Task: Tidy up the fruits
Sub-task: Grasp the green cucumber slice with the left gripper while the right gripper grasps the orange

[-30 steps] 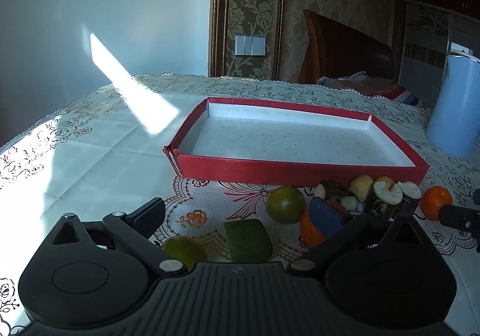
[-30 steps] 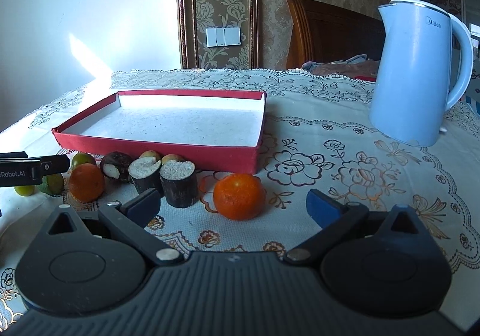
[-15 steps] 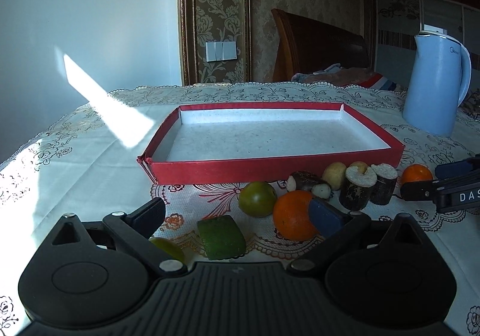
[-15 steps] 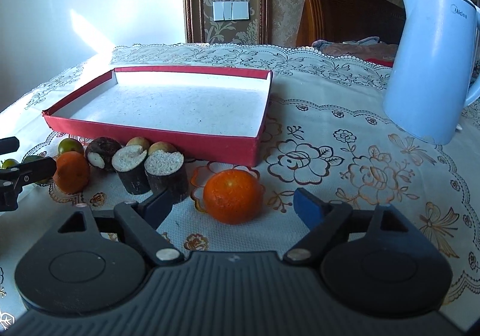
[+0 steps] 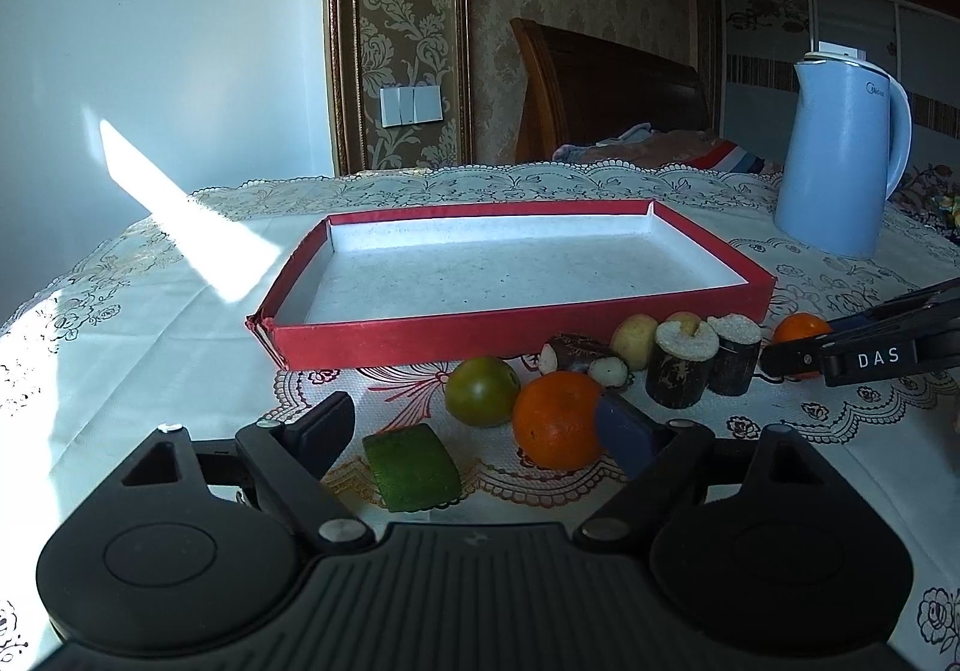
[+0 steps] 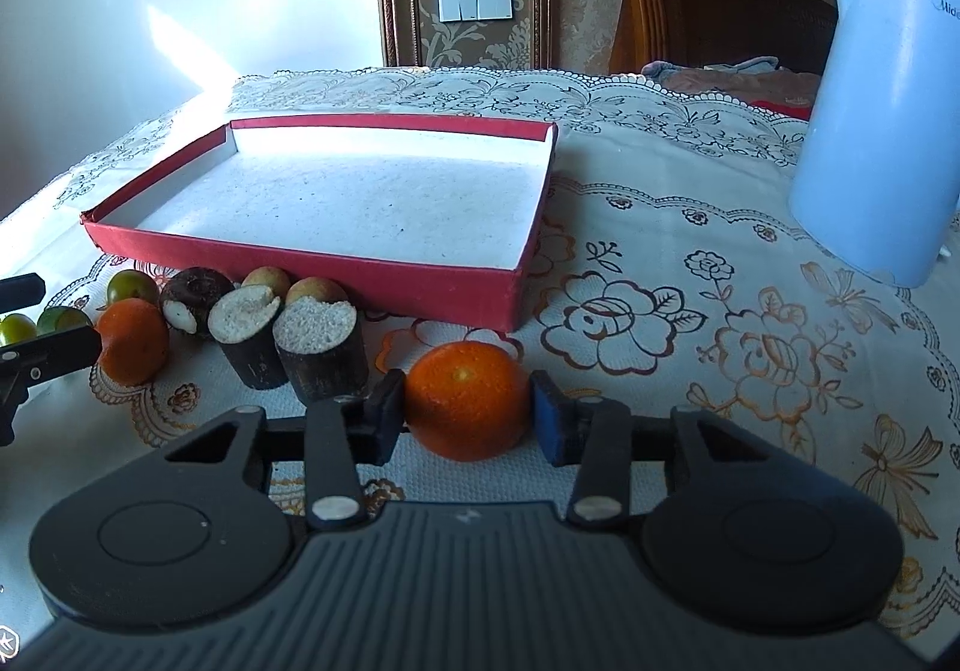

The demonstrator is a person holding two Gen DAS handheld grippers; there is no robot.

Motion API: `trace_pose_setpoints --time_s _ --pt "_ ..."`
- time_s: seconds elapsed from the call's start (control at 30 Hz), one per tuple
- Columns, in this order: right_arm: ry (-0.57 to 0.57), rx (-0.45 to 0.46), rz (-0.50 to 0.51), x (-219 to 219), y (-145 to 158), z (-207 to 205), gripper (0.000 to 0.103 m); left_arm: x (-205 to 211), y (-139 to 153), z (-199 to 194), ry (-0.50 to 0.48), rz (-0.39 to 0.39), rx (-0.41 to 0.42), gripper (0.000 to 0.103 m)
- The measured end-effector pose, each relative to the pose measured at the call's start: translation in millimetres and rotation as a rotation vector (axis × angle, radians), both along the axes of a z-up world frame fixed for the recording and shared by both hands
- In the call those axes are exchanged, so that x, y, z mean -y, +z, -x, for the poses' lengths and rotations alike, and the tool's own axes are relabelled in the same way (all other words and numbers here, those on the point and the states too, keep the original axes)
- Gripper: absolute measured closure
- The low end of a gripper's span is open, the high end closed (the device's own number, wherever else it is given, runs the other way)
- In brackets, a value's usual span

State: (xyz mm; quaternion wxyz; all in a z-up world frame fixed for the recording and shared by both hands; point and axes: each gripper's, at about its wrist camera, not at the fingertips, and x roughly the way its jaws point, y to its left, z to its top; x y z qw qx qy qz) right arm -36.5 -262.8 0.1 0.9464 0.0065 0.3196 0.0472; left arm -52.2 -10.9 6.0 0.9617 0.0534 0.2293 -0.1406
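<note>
My right gripper jaws just closed, pinching an orange; left gripper jaws narrowing, spread around a green wedge at twelve o'clock.

Two oranges, green fruits, cut dark stubs before empty red tray

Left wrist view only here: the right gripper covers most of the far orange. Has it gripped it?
Observer: Yes. The right gripper has its pads pressed on both sides of the orange; its jaws have just been closing.
Operator: Lifted?
Observer: No, it rests on the cloth, near the box corner.
Operator: Any fruit I cannot see?
Observer: A small green fruit, just left of the green piece.
</note>
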Motion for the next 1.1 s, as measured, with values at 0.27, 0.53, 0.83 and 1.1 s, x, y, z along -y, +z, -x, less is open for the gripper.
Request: trace_pose_setpoints --time_s 0.27,0.53,0.83,1.1 --pt "-0.003 0.010 -0.015 2.2 -1.5 1.6 0.062 2.1 3.3 12.0 0.005 0.000 0.015 0.035" --pt "-0.003 0.013 -0.025 3.8 -1.5 2.0 0.062 -25.3 1.1 14.2 0.041 0.077 -0.038 0.036" --pt "-0.003 0.013 -0.028 3.9 -1.4 2.1 0.062 -18.0 2.2 4.2 0.081 0.079 -0.067 0.036" --pt "-0.004 0.014 -0.032 4.3 -0.9 1.9 0.062 -21.0 -7.0 -7.9 0.128 0.104 -0.144 0.069"
